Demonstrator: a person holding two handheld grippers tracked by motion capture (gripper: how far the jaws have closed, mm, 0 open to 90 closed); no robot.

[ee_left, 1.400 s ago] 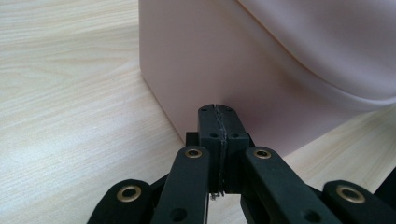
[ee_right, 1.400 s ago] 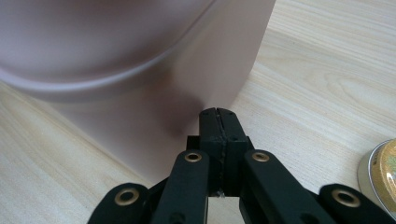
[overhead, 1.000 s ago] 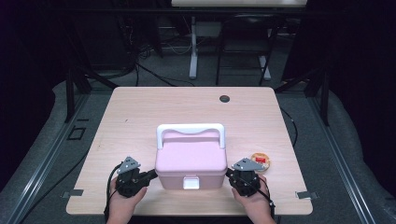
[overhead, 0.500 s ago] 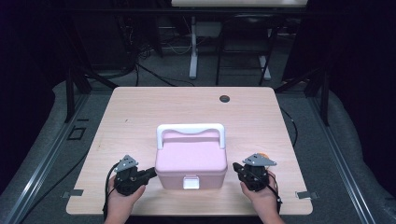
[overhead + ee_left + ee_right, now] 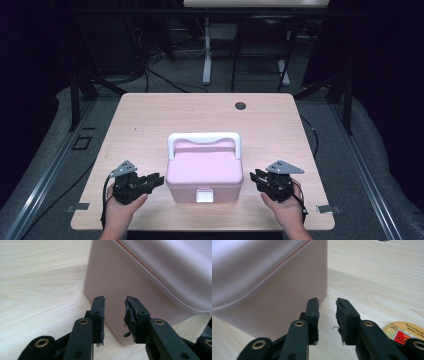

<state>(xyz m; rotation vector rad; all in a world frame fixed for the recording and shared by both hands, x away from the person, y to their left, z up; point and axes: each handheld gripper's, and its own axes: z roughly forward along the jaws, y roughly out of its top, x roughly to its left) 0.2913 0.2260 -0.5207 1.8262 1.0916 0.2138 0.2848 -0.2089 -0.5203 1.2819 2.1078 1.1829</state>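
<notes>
Fingers [image 5: 98,315] of the left gripper [image 5: 152,181], just opened and empty, point at the left wall of a pink lidded box [image 5: 204,172] near the bench [image 5: 150,115] front edge. Right gripper [image 5: 256,177] likewise released, nothing between, flanking the box's right wall.

A round yellow-and-red labelled disc [image 5: 405,333] on the table carries small print, too small and blurred to be read.

One pink box [image 5: 204,172], two grippers, one round tin [image 5: 403,331], one table [image 5: 150,120].
</notes>
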